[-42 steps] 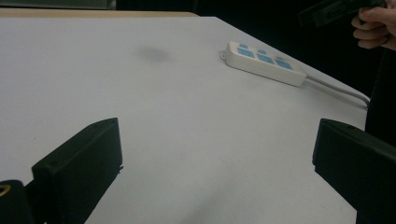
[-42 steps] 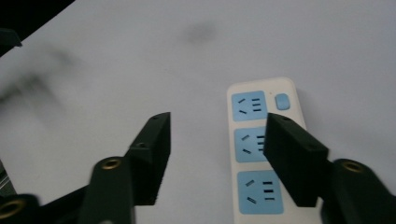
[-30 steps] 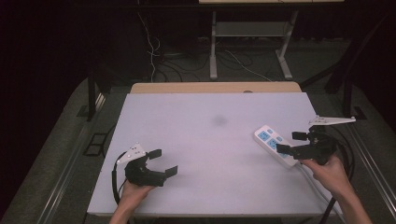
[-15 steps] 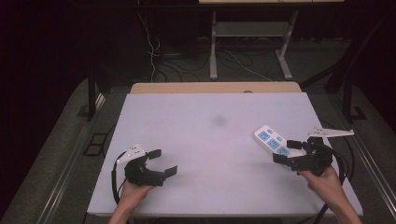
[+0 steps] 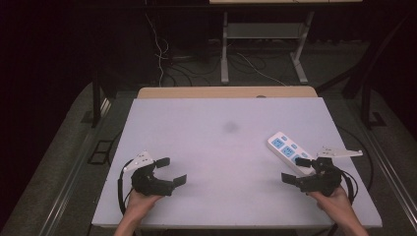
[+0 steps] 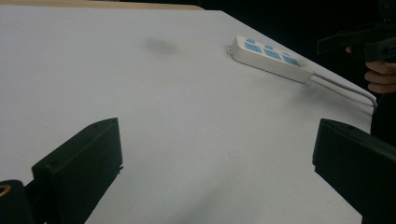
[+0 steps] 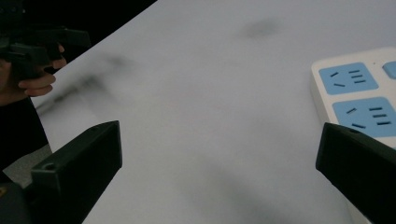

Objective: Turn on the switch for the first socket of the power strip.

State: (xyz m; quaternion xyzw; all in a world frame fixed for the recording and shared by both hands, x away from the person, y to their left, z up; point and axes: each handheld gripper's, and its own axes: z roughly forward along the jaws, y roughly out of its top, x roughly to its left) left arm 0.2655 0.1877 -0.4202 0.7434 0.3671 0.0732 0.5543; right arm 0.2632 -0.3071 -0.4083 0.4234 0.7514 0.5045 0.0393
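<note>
Lying on the white table (image 5: 216, 147), the power strip (image 5: 288, 150) sits just beside the right gripper (image 5: 300, 169), next to its far finger. That gripper's fingers are wide apart, holding nothing. The left gripper (image 5: 169, 170) is well away, its fingers wide apart too.

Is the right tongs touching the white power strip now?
Cannot tell. In the high view the right tongs overlap the power strip; the right gripper view shows the open jaws around its end, no clear contact.
</note>
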